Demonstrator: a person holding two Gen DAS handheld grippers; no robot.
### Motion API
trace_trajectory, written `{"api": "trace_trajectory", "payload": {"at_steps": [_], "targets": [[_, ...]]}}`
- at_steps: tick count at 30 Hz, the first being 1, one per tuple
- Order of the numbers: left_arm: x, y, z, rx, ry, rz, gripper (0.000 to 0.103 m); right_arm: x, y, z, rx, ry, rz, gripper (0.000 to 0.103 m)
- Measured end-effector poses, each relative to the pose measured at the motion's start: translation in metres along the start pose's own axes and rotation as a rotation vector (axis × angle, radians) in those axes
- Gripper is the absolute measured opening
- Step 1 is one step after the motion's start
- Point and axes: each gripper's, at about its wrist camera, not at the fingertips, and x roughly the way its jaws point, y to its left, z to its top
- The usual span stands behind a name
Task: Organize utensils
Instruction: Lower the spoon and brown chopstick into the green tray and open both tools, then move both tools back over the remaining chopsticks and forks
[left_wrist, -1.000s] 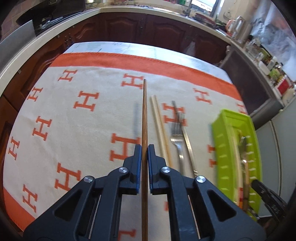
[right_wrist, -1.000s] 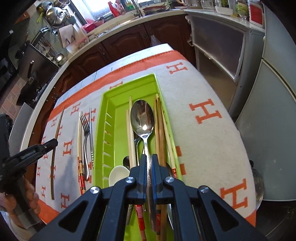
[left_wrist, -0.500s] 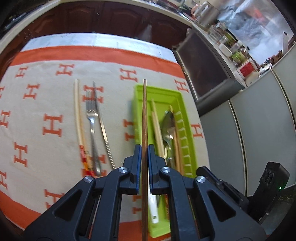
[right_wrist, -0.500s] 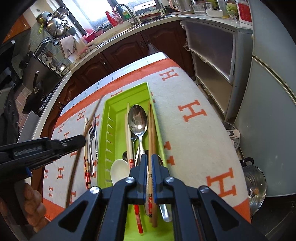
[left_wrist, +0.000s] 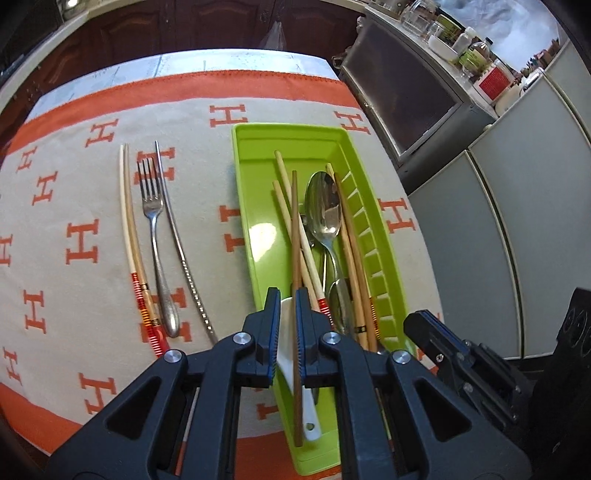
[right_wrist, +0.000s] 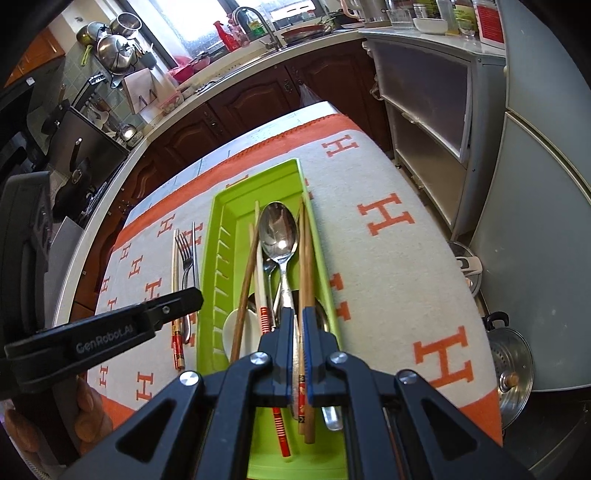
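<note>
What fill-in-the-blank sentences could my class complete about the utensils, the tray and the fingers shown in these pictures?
1. The left gripper is shut on a brown ____.
2. The big metal spoon lies inside the ____ tray.
3. On the cloth beside the tray, the fork lies between a pale chopstick and a ____ one.
4. The letter printed in orange on the cloth is ____.

Missing words: chopstick; green; metal; H

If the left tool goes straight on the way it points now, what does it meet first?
Probably the white spoon in the green tray, just ahead of the left tool, which is shut on a brown chopstick. Depth is unclear.
</note>
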Motion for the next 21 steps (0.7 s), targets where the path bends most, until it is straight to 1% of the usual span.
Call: {"api": "trace_trajectory", "payload": {"at_steps": [5, 12, 21], "targets": [[-0.015, 0.016, -0.005, 0.008, -0.026, 0.033, 0.005, 0.004, 0.010, -0.005, -0.021, 0.020, 0.012, 0.004], [-0.038, 0.051, -0.014, -0.026, -0.080, 0.085, 0.005, 0.006, 0.029, -0.009, -0.063, 0.036, 0.024, 0.004], [-0.062, 0.100, -0.025, -0.061, -0.150, 0.177, 0.005, 0.010, 0.066, -0.012, -0.138, 0.055, 0.039, 0.004]]}}
